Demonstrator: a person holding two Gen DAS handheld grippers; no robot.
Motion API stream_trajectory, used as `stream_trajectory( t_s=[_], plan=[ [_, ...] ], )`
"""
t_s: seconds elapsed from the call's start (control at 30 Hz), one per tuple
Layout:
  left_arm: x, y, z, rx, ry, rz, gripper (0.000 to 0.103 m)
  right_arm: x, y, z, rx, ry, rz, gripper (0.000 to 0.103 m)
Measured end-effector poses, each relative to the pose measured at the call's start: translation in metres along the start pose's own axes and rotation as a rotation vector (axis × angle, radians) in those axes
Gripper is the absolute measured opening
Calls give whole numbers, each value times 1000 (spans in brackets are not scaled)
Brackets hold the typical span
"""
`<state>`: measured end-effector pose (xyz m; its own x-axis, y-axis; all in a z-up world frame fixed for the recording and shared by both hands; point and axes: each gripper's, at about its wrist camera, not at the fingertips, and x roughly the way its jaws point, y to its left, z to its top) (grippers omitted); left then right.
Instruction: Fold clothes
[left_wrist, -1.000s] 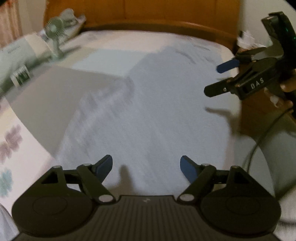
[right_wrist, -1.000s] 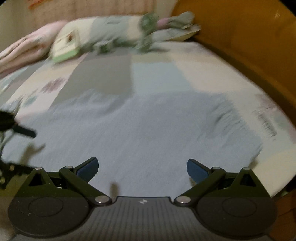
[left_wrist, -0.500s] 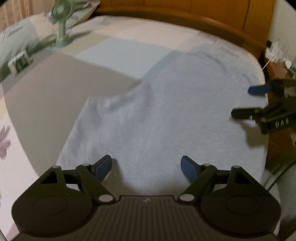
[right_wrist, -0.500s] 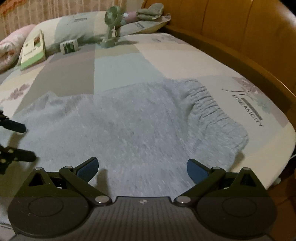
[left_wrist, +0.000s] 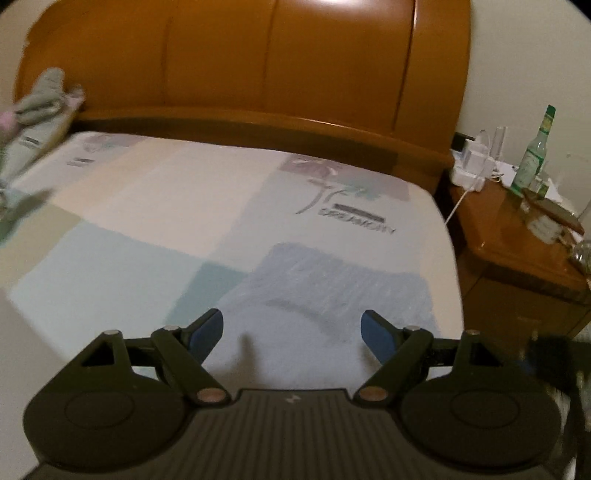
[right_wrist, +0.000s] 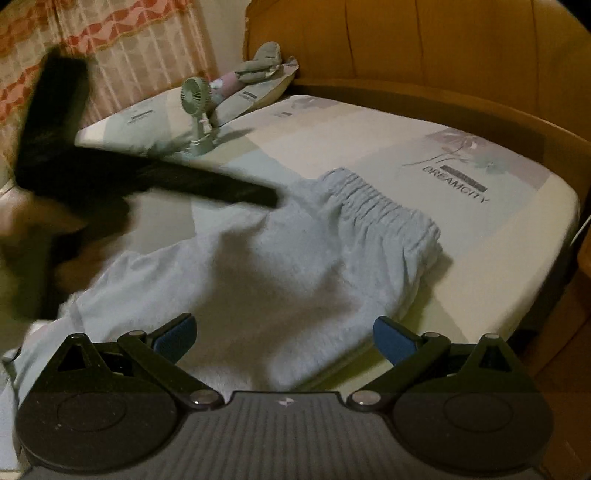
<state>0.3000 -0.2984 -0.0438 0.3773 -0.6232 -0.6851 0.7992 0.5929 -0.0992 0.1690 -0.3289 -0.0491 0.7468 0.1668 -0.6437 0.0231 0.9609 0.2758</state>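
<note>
Patchwork-sheeted bed (right_wrist: 369, 147) bears grey trousers (right_wrist: 295, 266), fan (right_wrist: 199, 110), pillows (right_wrist: 147, 122).

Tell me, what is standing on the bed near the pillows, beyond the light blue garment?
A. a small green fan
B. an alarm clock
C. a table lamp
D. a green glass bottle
A: in the right wrist view a small green fan stands upright on the bed beside the pillows, beyond the light blue garment.
</note>
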Motion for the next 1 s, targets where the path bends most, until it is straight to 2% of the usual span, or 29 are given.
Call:
stream_trajectory(
  t_s=[0.1, 0.27, 0.37, 0.53, 0.7, 0.87, 1.0],
  plan=[
    [34, -7, 6, -17, 34, -34, 82, 1, -8, -4, 2, -4, 0, 103],
    [74, -11, 9, -46, 109, -9, 83, 0, -23, -8, 49, -13, 22, 103],
    [65, -12, 11, -56, 112, -4, 83, -6, -26, -6, 61, -23, 16, 103],
    [7, -14, 16, -34, 94, 35, 84, -28, -19, 0, 61, -60, 8, 103],
    [-79, -17, 6, 54, 80, 105, 85, -51, 5, 7, 48, -87, 16, 103],
    [-169, -15, -27, 118, 100, 243, 91, -73, 40, 9, 3, -100, 55, 103],
    [-212, -10, -78, 90, 149, 338, 93, -78, 74, 8, -60, -100, 99, 103]
  ],
)
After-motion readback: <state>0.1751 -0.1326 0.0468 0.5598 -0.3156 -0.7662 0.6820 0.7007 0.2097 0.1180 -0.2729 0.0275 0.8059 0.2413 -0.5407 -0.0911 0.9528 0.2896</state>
